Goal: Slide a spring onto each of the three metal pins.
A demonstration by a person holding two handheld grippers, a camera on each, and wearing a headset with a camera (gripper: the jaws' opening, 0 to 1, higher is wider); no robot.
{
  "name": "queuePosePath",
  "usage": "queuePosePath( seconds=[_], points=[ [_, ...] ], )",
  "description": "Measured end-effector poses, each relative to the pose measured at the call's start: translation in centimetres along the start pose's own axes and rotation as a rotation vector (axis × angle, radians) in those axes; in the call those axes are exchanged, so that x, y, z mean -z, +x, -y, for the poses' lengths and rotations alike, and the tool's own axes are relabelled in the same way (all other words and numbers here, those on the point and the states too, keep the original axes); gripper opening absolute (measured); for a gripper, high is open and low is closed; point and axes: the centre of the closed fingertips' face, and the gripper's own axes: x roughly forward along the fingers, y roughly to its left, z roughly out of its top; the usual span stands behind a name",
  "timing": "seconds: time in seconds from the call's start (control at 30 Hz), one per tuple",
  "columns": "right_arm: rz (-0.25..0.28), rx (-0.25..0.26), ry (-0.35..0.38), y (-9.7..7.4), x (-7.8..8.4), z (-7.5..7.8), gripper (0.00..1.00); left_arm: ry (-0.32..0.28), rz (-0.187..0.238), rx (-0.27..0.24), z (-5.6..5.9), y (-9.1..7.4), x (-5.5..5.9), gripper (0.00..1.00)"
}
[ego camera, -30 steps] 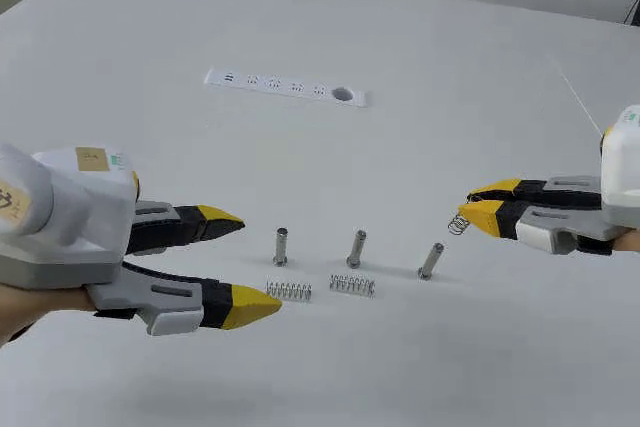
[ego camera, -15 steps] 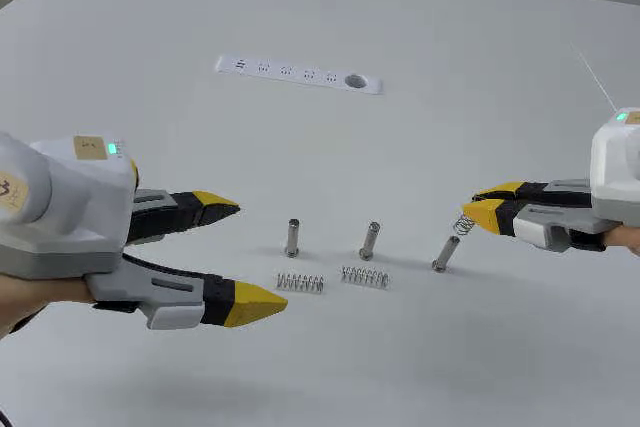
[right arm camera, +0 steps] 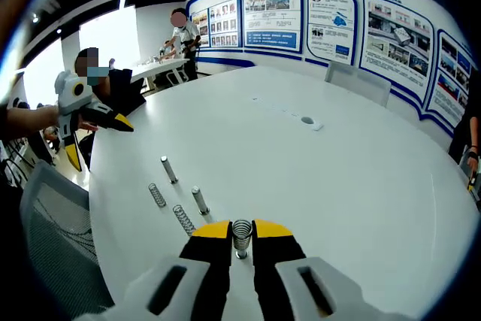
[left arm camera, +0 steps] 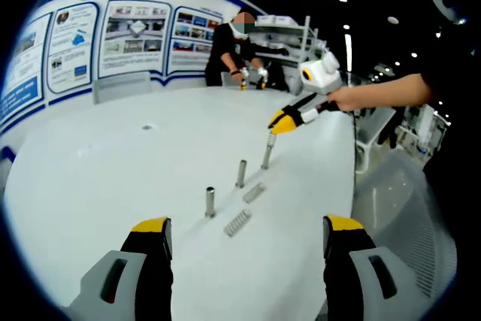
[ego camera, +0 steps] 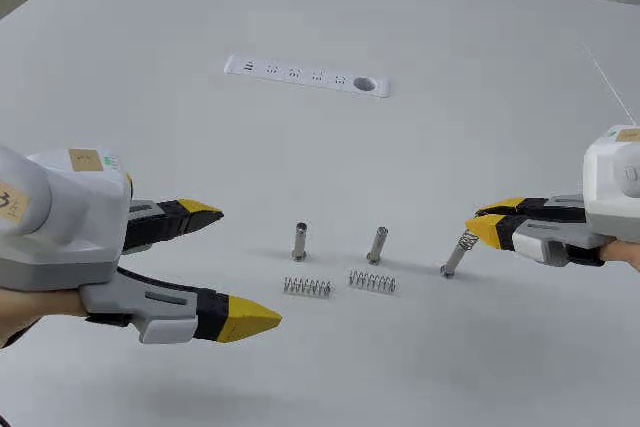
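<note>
Three short metal pins stand in a row on the white table: left pin (ego camera: 300, 241), middle pin (ego camera: 377, 244), right pin (ego camera: 451, 262). Two springs lie in front of them, one (ego camera: 307, 287) by the left pin and one (ego camera: 372, 281) by the middle pin. My right gripper (ego camera: 480, 223) is shut on a third spring (ego camera: 466, 241), whose lower end sits over the top of the leaning right pin. The held spring (right arm camera: 241, 234) shows end-on between the yellow tips. My left gripper (ego camera: 238, 265) stands open to the left of the pins, holding nothing.
A white power strip (ego camera: 305, 75) lies farther back on the table. Bare tabletop surrounds the pins. Two people (right arm camera: 180, 31) stand at a bench far behind. A mesh chair (right arm camera: 52, 238) stands at the table's edge.
My right gripper has carried the spring down and to the left, from above and beside the right pin onto its top. The left gripper has stayed open in place.
</note>
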Motion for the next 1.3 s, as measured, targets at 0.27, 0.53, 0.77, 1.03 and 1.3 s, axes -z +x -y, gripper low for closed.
queuePosePath(
  seconds=[0.27, 0.53, 0.77, 1.03, 1.3],
  points=[
    [-0.018, 0.009, -0.005, 0.7, 0.8, -0.1, 0.11, -0.019, -0.004, -0.024, -0.4, -0.6, 0.7, 0.85],
    [-0.076, 0.004, -0.073, 1.9, 2.7, -0.5, 0.11, -0.031, -0.006, -0.042, -0.9, -0.9, 0.7, 0.85],
    [-0.092, 0.0, -0.063, 2.7, 3.5, -0.3, 0.11, -0.043, -0.014, -0.057, -1.2, -1.3, 1.2, 0.84],
    [-0.107, -0.011, -0.088, 3.3, 4.3, -0.4, 0.11, -0.058, -0.022, -0.06, -1.2, -1.4, 1.8, 0.83],
    [-0.106, -0.008, -0.086, 3.3, 4.3, -0.4, 0.12, -0.057, -0.019, -0.065, -1.5, -1.5, 1.5, 0.83]
  ],
)
